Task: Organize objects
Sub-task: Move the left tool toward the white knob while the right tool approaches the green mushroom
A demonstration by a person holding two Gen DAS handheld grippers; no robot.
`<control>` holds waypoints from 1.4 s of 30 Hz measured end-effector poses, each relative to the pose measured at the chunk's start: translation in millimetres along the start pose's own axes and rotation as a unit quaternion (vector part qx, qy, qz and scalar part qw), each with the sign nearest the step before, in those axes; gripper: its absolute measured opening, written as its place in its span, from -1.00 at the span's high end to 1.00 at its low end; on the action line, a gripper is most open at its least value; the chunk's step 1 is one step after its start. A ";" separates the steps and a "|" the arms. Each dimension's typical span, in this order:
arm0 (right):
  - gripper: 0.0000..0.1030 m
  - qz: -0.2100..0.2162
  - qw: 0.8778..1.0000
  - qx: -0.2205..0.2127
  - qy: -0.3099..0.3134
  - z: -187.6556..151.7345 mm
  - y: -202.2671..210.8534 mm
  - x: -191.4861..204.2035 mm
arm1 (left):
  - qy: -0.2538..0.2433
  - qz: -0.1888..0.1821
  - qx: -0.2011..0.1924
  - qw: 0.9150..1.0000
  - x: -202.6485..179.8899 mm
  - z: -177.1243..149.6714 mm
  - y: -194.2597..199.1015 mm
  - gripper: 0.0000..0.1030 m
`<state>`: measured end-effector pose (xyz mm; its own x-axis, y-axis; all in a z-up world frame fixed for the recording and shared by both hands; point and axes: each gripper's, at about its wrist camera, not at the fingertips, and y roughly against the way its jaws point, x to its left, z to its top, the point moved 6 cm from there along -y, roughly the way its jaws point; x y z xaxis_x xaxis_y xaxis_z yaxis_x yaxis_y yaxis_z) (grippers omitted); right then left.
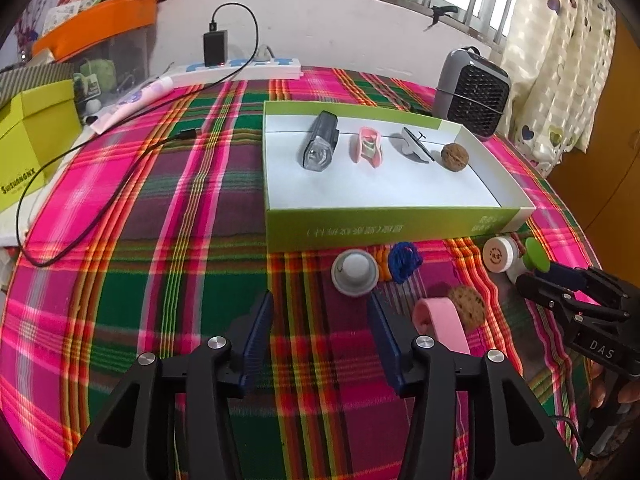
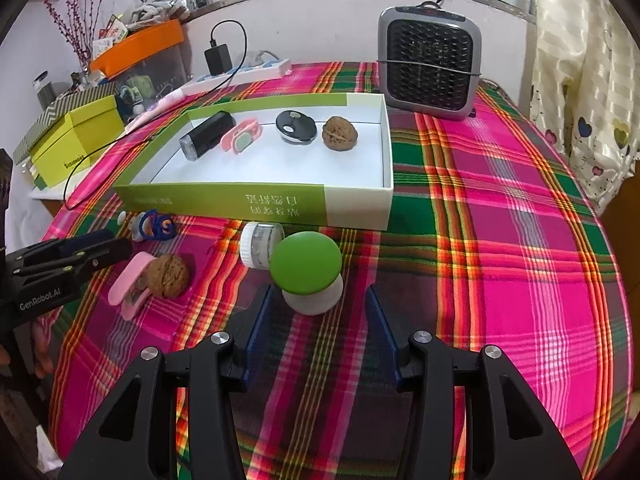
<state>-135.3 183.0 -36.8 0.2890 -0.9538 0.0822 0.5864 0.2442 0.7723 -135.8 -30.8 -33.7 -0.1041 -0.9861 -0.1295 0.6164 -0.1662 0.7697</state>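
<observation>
A green-and-white box lid (image 1: 384, 227) (image 2: 256, 200) holds a black bike light (image 1: 319, 146) (image 2: 206, 134), a pink clip (image 1: 369, 146) (image 2: 241, 136), a round black-and-white gadget (image 1: 414, 144) (image 2: 296, 127) and a walnut (image 1: 454, 156) (image 2: 339, 133). In front lie a grey-white cap (image 1: 354, 271), a blue toy (image 1: 404, 261) (image 2: 156, 226), a white jar (image 1: 500, 255) (image 2: 260, 245), a green-topped mushroom object (image 2: 306, 272) (image 1: 536, 256), a second walnut (image 1: 467, 306) (image 2: 167, 276) and a pink clip (image 1: 438, 326) (image 2: 130, 290). My left gripper (image 1: 320, 336) is open and empty. My right gripper (image 2: 318, 332) is open just short of the mushroom.
A grey fan heater (image 2: 430, 64) (image 1: 472, 94) stands behind the lid. A power strip with charger and black cable (image 1: 240, 68) (image 2: 240, 72) lies at the back. Yellow-green boxes (image 1: 32, 140) (image 2: 76, 140) sit at the left edge. A plaid cloth (image 1: 160, 240) covers the table.
</observation>
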 end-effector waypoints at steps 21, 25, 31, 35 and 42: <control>0.07 -0.004 1.000 0.004 0.024 12.7 -11.3 0.8 | -0.028 0.017 -0.005 0.999 -5.3 16.4 -15.1 -0.01; 0.07 -0.004 1.000 0.004 0.025 13.4 -11.9 0.9 | -0.026 0.017 -0.007 0.999 -4.7 17.6 -15.7 -0.01; 0.07 -0.007 1.000 0.005 0.029 14.1 -12.9 2.9 | -0.019 0.015 -0.009 1.000 -3.2 18.5 -15.9 0.00; 0.07 -0.001 1.000 0.004 0.023 14.3 -12.4 1.3 | -0.013 0.011 -0.011 1.000 -1.2 18.8 -15.2 0.10; 0.07 0.001 1.000 0.003 0.022 13.8 -11.8 1.3 | -0.014 0.011 -0.012 1.000 -1.7 19.5 -15.2 0.19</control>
<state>-152.3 176.4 -37.1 0.3228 -0.9449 0.0552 0.5810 0.2438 0.7765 -160.3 -26.6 -33.0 -0.1114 -0.9893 -0.0944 0.6373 -0.1440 0.7571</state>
